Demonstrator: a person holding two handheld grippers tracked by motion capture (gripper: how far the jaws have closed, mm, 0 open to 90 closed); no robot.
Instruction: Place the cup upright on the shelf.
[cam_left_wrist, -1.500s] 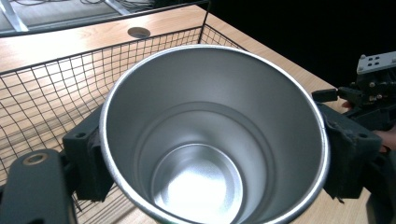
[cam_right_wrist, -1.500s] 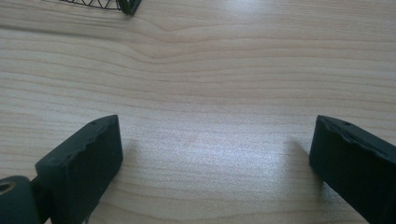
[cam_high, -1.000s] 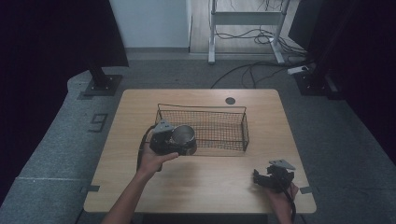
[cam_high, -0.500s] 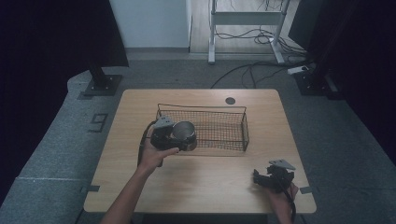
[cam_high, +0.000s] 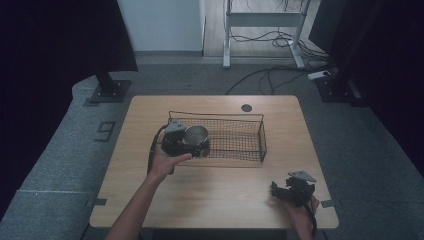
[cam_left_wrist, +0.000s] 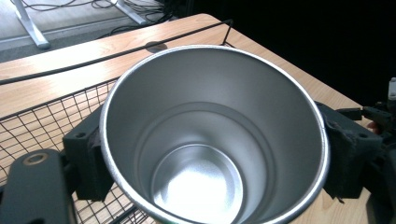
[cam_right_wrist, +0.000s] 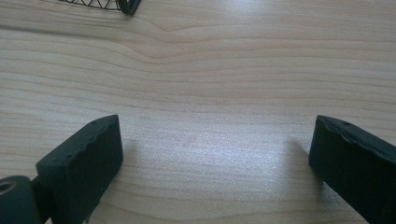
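My left gripper (cam_high: 192, 142) is shut on a shiny steel cup (cam_high: 196, 135), holding it upright over the left end of the black wire basket (cam_high: 240, 135). In the left gripper view the cup (cam_left_wrist: 210, 135) shows its empty inside, with a black jaw pressed against each side of its wall. Whether the cup touches the basket floor I cannot tell. My right gripper (cam_high: 280, 191) rests low near the table's front right corner, jaws spread wide over bare wood (cam_right_wrist: 215, 154) with nothing between them.
The wooden table (cam_high: 220, 200) has a dark round grommet (cam_high: 246, 107) at its back edge. A corner of the basket (cam_right_wrist: 126, 5) shows ahead of the right gripper. Dark stands and cables lie on the floor behind the table.
The left gripper has carried the cup slightly right and farther into the basket's left end. The right gripper has stayed in place.
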